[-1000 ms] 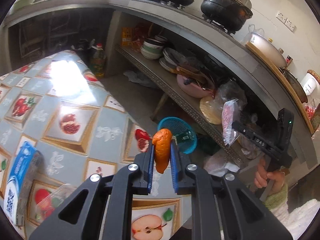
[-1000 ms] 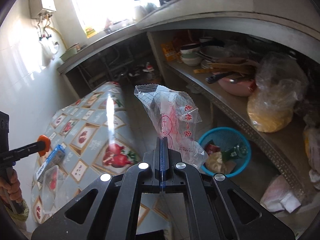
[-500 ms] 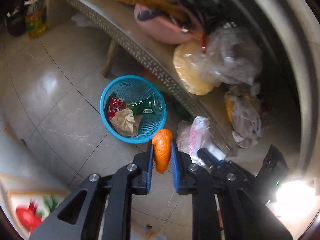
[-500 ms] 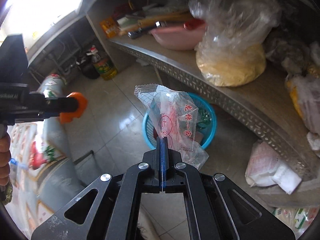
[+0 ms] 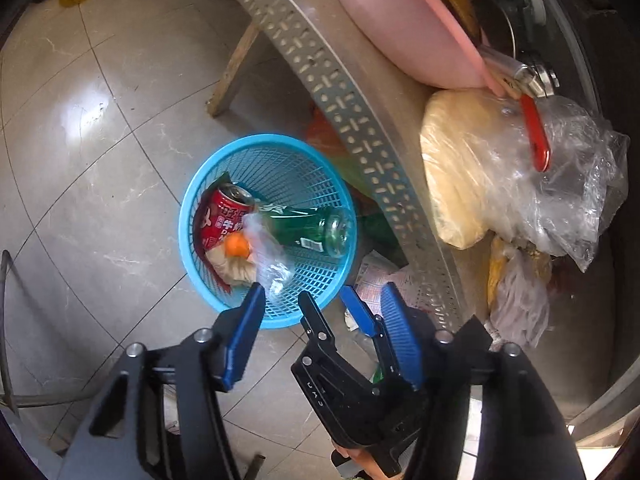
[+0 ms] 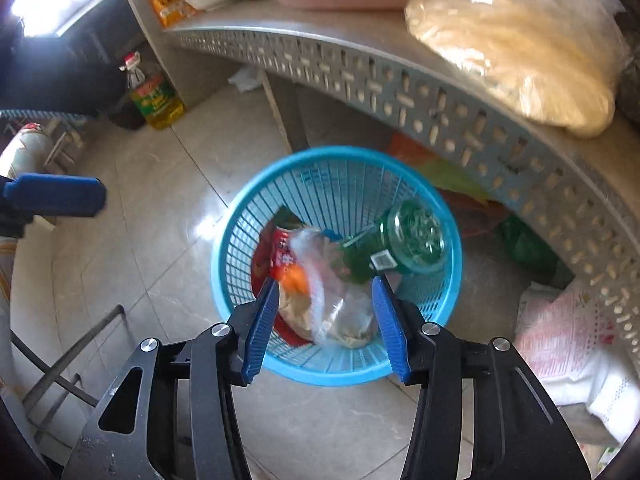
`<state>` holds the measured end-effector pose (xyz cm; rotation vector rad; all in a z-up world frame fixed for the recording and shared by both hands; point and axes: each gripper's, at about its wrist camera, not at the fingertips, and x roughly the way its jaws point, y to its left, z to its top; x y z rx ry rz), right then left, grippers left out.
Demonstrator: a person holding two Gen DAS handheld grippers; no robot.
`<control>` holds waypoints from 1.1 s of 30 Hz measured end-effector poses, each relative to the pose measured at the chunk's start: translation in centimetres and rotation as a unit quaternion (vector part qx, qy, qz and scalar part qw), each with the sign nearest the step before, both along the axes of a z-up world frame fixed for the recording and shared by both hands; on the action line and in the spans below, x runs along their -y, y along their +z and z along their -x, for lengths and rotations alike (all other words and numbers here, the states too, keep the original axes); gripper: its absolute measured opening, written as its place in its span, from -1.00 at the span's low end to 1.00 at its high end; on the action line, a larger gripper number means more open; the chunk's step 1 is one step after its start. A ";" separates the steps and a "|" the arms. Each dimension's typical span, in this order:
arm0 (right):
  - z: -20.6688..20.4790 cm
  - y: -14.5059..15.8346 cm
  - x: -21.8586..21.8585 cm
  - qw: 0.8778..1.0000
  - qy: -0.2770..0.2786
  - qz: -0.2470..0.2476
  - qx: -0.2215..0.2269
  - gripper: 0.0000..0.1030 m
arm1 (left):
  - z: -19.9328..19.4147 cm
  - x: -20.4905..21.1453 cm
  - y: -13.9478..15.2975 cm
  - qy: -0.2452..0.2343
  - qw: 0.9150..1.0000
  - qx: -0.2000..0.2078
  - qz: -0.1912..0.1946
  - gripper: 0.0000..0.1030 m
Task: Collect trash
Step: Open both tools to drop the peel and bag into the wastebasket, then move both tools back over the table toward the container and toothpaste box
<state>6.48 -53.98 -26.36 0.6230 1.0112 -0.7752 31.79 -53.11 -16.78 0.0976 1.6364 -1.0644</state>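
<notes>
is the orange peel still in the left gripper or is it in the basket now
In the basket. The peel lies among the trash inside the blue basket, and the left gripper, whose jaws have just been opening, has nothing between its pads.

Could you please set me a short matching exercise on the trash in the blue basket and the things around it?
Things:
1. green bottle
2. red can
3. clear plastic wrapper
4. pink basin

Places or states:
A. on the shelf above the floor
B. lying across the blue basket, its base against the rim
C. crumpled, on top of the other trash
D. in the basket on the side away from the shelf, its top upward

Pairs: 1-B, 2-D, 3-C, 4-A
</notes>
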 end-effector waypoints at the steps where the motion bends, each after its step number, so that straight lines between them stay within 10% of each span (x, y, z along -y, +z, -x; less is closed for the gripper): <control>1: 0.4 0.2 -0.3 1.000 -0.003 -0.001 0.007 -0.01 | 0.0 -0.3 0.1 0.000 1.000 -0.002 0.003 0.14; 17: 5.9 11.0 -7.7 0.998 0.019 0.030 0.051 0.23 | 4.5 -14.2 16.0 -0.015 0.987 0.118 0.109 0.44; 25: 6.5 18.8 -12.7 0.989 0.080 0.018 0.124 0.37 | 8.5 -30.9 23.4 0.050 0.957 0.244 0.147 0.70; 33: 2.9 23.6 -18.3 0.969 0.177 -0.029 0.167 0.37 | 12.5 -46.6 25.0 0.188 0.920 0.328 0.103 0.88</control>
